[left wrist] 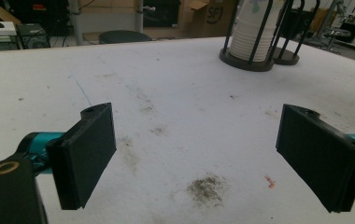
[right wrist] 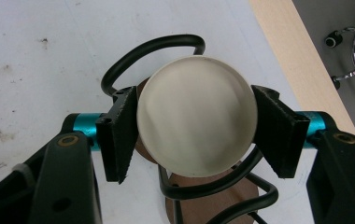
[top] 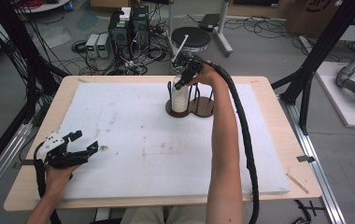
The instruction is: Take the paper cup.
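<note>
Right gripper [right wrist: 194, 128] pinches the top cup of the paper cup stack [top: 181, 95] in the wire holder [right wrist: 166, 46], one jaw on each side — it looks light, thin and easy to crush, so squeeze softly near the stiff end.

white cup stack [right wrist: 194, 114], upright in wire holder [right wrist: 152, 49]

Cup stack [left wrist: 252, 32] top cut by upper edge in left gripper view. Wire holder [right wrist: 199, 186] base mostly hidden under cup [right wrist: 194, 114] in right gripper view — lower part cut off. Pad contact on cup sides — can't confirm.
</note>
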`<act>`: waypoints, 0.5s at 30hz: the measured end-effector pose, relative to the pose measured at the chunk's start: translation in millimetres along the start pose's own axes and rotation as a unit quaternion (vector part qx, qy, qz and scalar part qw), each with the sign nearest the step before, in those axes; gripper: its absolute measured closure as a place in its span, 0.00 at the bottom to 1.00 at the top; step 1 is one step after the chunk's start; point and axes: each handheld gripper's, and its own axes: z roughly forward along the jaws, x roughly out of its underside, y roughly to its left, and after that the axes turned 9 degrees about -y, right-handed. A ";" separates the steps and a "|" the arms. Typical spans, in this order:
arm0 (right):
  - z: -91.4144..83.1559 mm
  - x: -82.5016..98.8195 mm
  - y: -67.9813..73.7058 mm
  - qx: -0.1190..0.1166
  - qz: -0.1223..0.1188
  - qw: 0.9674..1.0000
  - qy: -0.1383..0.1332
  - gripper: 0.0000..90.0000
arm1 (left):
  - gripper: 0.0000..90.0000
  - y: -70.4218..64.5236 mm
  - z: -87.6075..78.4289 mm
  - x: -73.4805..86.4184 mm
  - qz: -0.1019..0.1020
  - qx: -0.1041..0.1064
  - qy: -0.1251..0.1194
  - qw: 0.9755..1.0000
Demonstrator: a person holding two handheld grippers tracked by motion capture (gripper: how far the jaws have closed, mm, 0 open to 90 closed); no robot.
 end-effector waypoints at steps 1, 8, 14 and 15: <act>-1.3 -0.5 0.1 0.001 0.002 1.000 0.000 0.41 | 0.13 0.1 0.0 0.0 0.000 0.000 0.000 1.000; -14.5 -5.0 1.0 0.004 0.006 1.000 -0.014 0.41 | 0.13 0.0 -0.1 0.0 -0.001 -0.001 0.000 1.000; -24.2 -6.8 1.8 0.007 0.009 1.000 -0.022 0.41 | 0.13 0.0 0.1 0.1 -0.001 -0.001 -0.001 1.000; -25.7 -7.1 2.0 0.007 0.008 1.000 -0.022 0.41 | 0.13 -0.1 0.3 0.1 -0.002 -0.001 -0.002 1.000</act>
